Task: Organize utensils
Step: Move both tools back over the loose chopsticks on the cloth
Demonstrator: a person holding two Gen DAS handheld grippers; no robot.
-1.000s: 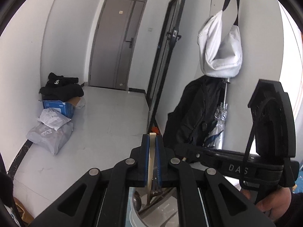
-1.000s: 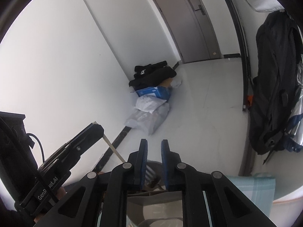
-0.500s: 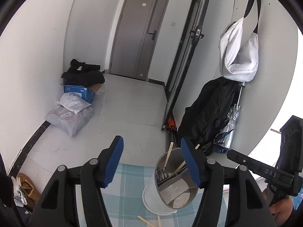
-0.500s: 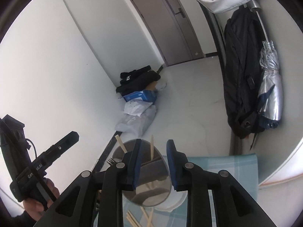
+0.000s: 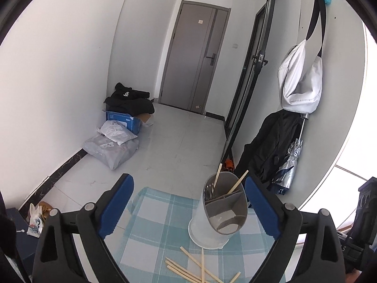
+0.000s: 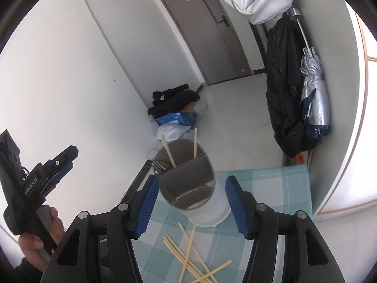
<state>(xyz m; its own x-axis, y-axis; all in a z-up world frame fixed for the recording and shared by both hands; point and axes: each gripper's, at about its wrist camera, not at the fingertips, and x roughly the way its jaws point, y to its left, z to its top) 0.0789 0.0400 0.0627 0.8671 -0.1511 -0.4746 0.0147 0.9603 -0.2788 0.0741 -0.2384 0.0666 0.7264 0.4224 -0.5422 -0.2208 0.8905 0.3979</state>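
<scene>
I take the utensil holder (image 5: 222,208) as my landmark: it is a grey cylinder with inner dividers, standing in a white base on the blue checked tablecloth (image 5: 153,214) near the far edge of the table. Inside the holder, in its far compartments, two wooden chopsticks (image 5: 218,174) stand tilted and some metal forks (image 6: 160,165) show their tines beside them; which divider separates them exactly I cannot tell. The near compartments look empty of utensils. On the cloth just in front of the holder lies a loose pile of chopsticks (image 6: 188,257), crossing one another, some of them close to the white base. My left gripper (image 5: 188,208) has its jaws spread wide and they have just been opening; nothing is pinched, and in the left wrist view the holder appears in the gap, nearer to the right finger but not touched by the pads. My right gripper (image 6: 190,206) also has its jaws apart, just been opening, and it holds nothing; the holder stands beyond and between its blue pads. Seen from the right wrist, the left gripper is to the left of the holder, held by a hand (image 6: 40,235). Behind the holder, across the floor, a black bag (image 6: 285,89) and a folded silver umbrella (image 6: 314,89) hang on the wall.
</scene>
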